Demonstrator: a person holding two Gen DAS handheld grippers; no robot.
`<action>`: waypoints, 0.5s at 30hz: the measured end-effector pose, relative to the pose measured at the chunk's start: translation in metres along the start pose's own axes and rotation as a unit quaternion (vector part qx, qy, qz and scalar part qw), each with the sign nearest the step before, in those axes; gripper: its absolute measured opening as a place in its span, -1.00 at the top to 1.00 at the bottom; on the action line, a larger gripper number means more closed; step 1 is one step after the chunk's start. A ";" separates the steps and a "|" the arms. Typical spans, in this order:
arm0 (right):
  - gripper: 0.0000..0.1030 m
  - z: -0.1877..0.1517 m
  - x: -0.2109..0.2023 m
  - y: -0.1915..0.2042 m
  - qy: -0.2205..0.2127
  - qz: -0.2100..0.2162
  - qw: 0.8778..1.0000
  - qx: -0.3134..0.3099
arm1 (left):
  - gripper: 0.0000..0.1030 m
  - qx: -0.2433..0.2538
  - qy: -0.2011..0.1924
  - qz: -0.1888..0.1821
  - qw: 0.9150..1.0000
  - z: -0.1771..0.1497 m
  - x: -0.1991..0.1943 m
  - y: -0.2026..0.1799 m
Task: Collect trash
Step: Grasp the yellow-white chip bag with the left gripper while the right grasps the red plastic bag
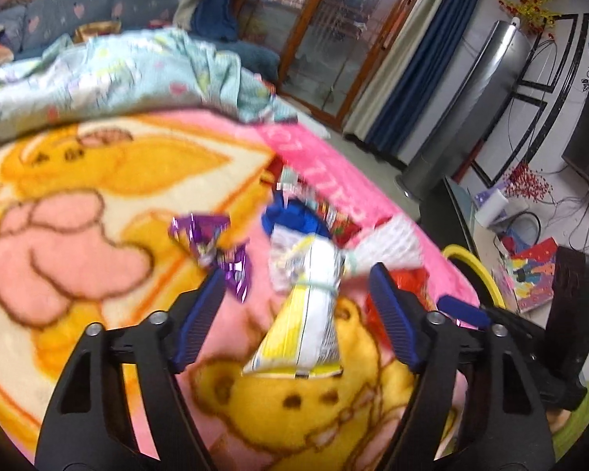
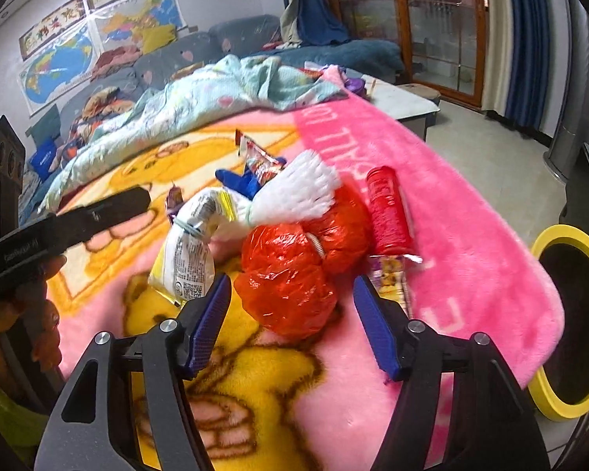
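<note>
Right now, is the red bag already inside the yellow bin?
No, the red bag lies on the blanket, beside the yellow bin.

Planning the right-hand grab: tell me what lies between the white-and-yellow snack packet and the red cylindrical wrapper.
In the right wrist view, the crumpled red plastic bag fills the stretch between the snack packet and the red wrapper.

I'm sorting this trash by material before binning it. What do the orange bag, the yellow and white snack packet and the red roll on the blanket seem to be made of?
Orange bag: thin glossy plastic film, crinkled with bright highlights.
Yellow and white snack packet: printed plastic or foil laminate, smooth and stiffly creased; which one is unclear.
Red roll: probably printed plastic wrap around a tube, slightly shiny; too blurred to be sure.
</note>
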State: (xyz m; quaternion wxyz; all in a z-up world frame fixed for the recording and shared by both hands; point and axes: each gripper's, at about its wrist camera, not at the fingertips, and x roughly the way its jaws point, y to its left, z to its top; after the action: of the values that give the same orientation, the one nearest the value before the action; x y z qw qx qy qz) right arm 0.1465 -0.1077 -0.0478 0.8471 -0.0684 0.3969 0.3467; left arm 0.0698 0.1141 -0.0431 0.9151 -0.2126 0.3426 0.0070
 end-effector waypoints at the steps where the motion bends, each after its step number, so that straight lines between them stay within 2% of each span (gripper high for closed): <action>1: -0.17 0.000 0.004 0.001 0.003 0.001 1.000 -0.002 | -0.15 -0.004 0.009 -0.005 1.000 -0.002 0.004 0.001; 3: -0.14 0.000 0.011 0.001 0.009 0.000 1.000 -0.001 | -0.09 -0.006 0.023 -0.012 1.000 -0.006 0.010 0.001; 9: 0.15 -0.004 0.021 -0.003 0.020 0.010 1.000 0.008 | -0.09 0.004 0.052 -0.018 0.999 -0.017 0.025 -0.005; 12: 0.38 -0.005 0.024 -0.006 0.023 0.018 0.999 0.013 | -0.09 0.001 0.070 -0.015 0.997 -0.023 0.034 -0.004; 13: 0.49 -0.006 0.024 -0.006 0.026 0.020 0.999 0.013 | -0.03 -0.001 0.074 -0.015 0.997 -0.023 0.036 -0.003; 15: 0.57 -0.008 0.024 -0.006 0.026 0.023 0.999 0.010 | 0.06 -0.001 0.080 -0.009 0.997 -0.024 0.039 -0.002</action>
State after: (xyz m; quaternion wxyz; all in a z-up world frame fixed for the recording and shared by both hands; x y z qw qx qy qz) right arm 0.1557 -0.1025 -0.0713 0.8287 -0.0594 0.4242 0.3603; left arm 0.0844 0.0974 -0.0831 0.8846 -0.2168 0.4126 -0.0180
